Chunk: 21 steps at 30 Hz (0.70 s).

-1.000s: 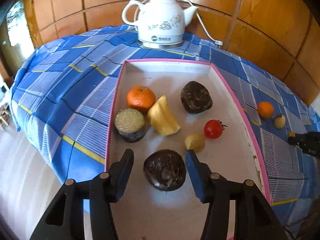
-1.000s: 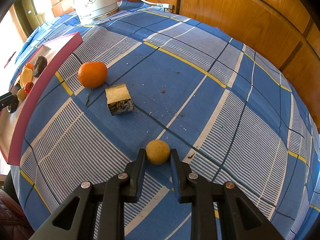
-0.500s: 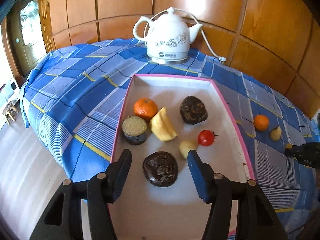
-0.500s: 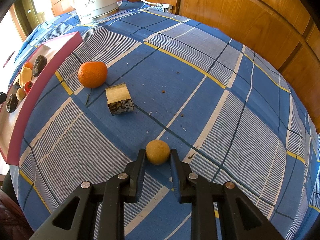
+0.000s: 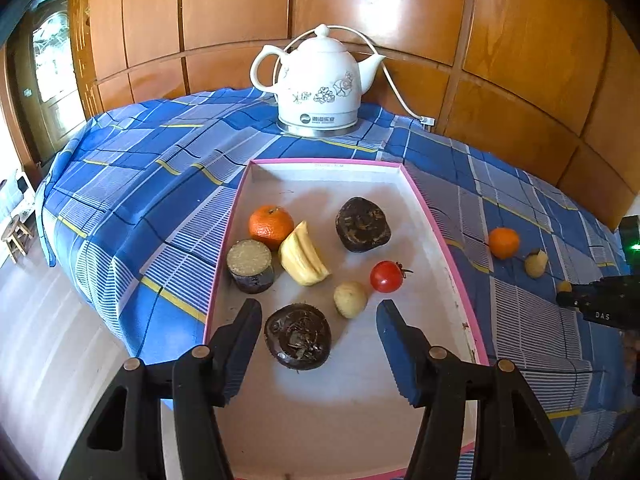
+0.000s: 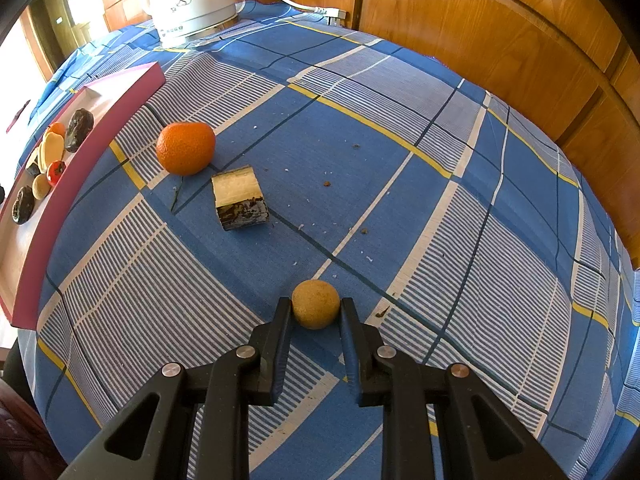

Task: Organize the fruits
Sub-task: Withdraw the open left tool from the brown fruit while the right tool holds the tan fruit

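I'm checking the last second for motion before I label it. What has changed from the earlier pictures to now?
The left gripper, open and empty, has drawn up and back from the pink tray, leaving the dark fruit lying on it. Nothing was taken or let go. The right gripper stays shut on the small tan fruit; the orange and cut piece have not moved.

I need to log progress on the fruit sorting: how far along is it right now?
Done: seven pieces lie in the pink-rimmed white tray, among them a red cherry tomato. In hand: the right claw is closed on a small round tan fruit; the left claw hangs open over the tray. Left: an orange mandarin and a cut pale stalk chunk on the blue checked tablecloth.
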Available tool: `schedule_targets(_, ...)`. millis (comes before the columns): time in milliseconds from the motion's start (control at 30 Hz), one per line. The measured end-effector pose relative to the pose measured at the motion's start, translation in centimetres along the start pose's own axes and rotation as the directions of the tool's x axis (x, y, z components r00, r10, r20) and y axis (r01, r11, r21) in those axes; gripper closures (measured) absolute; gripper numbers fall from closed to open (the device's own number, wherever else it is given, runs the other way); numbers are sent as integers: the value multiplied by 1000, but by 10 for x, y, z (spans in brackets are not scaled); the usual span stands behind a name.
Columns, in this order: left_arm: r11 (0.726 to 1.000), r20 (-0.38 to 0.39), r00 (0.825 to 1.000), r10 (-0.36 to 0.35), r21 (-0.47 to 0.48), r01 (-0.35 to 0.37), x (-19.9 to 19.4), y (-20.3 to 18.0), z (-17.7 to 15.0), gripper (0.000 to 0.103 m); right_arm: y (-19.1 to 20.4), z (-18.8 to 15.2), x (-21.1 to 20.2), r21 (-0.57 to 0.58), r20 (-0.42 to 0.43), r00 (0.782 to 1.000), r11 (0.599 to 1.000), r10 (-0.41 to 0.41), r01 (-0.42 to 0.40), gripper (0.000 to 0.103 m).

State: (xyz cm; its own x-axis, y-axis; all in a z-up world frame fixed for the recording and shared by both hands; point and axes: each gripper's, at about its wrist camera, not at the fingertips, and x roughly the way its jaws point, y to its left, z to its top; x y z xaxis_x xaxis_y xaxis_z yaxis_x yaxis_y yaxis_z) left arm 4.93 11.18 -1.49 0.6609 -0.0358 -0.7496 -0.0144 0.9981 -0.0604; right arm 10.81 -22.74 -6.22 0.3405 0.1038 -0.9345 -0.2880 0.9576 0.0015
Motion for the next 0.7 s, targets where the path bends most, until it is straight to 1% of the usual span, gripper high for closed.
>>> schedule_targets(67,1000,-1,1000,-4,-3,4,0,-1,0,40,-1,0,0,0,0,1000,1000,0,0,79)
schedule_targets(700,1000,10,1000,-4,-10,4,-5,2,-1,40,-1,-1,0,10,3,1000,1000,-1,1,79)
